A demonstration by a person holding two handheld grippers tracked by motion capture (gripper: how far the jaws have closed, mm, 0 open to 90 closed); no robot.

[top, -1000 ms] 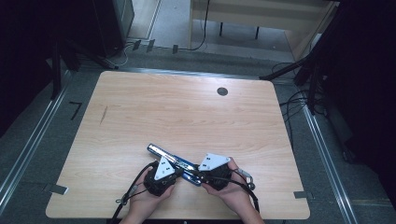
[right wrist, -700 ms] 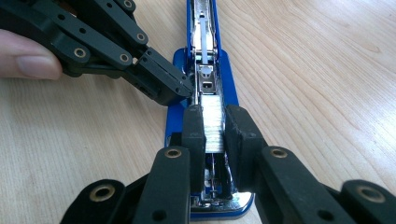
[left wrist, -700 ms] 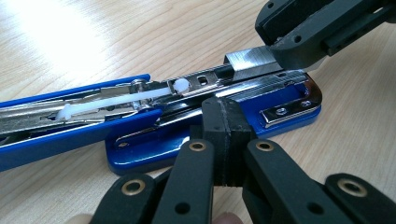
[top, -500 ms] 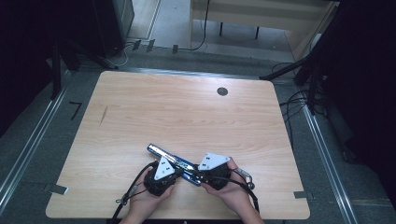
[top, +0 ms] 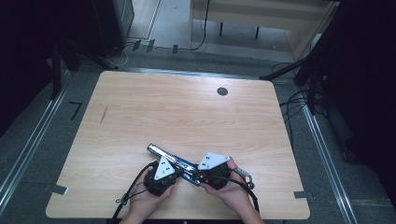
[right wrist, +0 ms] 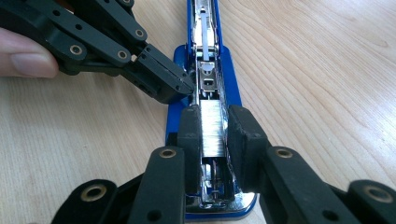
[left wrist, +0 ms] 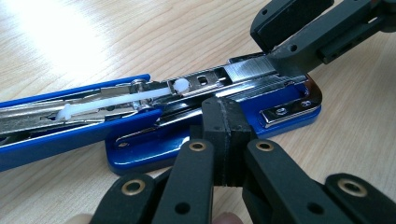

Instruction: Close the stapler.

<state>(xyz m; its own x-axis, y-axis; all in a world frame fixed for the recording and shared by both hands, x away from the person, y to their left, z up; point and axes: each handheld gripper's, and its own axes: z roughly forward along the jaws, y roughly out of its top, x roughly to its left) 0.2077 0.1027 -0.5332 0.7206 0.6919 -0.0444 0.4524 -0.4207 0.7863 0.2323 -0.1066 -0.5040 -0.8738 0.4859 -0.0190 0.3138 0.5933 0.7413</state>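
Observation:
A blue stapler [top: 170, 161] lies swung open on the table near its front edge, its chrome magazine facing up. A strip of staples [right wrist: 212, 130] sits in the magazine's front end, behind a white pusher [left wrist: 140, 98]. My right gripper [right wrist: 214, 123] straddles that strip; its jaws have just been opening, and the pads stand close beside the staples without clearly pressing them. My left gripper [left wrist: 226, 109] is shut with nothing in it, its tip against the side of the stapler [left wrist: 140, 149]. In the high view both grippers, left [top: 175, 173] and right [top: 198, 175], meet over the stapler's near end.
The wooden table [top: 187, 116] has a black cable hole [top: 222, 91] at the back right and a dark mark [top: 103, 114] at the left. Cables lie on the floor right of the table. A person's hands hold both grippers at the front edge.

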